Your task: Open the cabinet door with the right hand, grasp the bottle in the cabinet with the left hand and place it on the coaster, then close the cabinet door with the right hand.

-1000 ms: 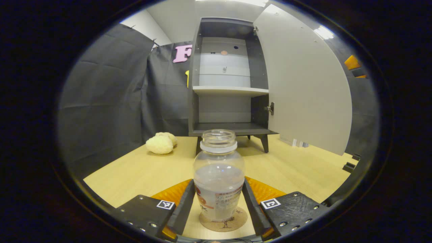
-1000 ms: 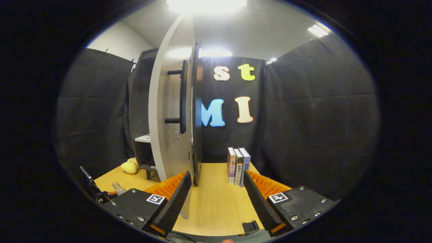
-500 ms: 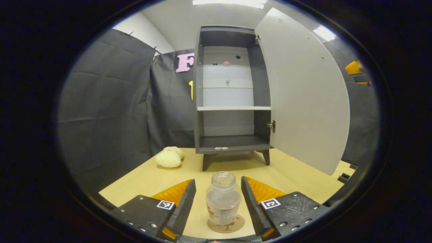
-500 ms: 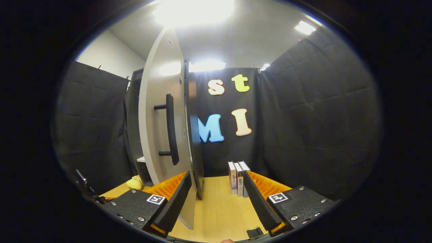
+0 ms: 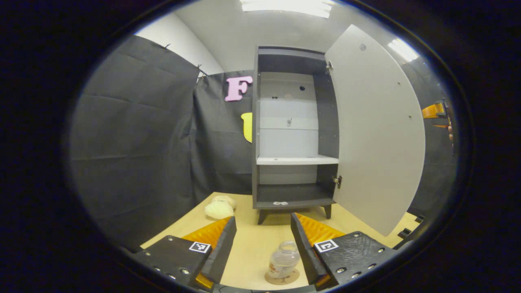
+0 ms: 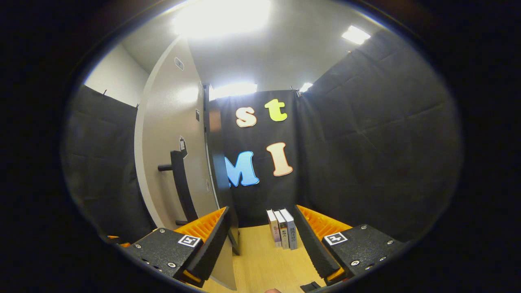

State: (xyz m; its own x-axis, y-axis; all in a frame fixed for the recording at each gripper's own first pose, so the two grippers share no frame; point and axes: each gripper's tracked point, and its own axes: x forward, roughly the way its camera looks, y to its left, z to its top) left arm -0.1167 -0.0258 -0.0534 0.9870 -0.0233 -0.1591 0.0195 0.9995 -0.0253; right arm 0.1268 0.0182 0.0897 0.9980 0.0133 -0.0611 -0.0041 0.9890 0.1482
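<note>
The cabinet (image 5: 294, 134) fills mid-frame in the left gripper view, its door (image 5: 376, 130) swung wide at right. In the right gripper view the door (image 6: 171, 154) and its handle (image 6: 181, 185) sit at left, the books (image 6: 281, 228) low centre.

The right gripper (image 6: 260, 238), fingers wide and empty, could miss the handle or catch the door's edge.

The left gripper (image 5: 260, 240) is wide and empty. Low in frame, the bottle (image 5: 283, 260) stands upright on the coaster (image 5: 281, 278); a careless sweep could tip it.
</note>
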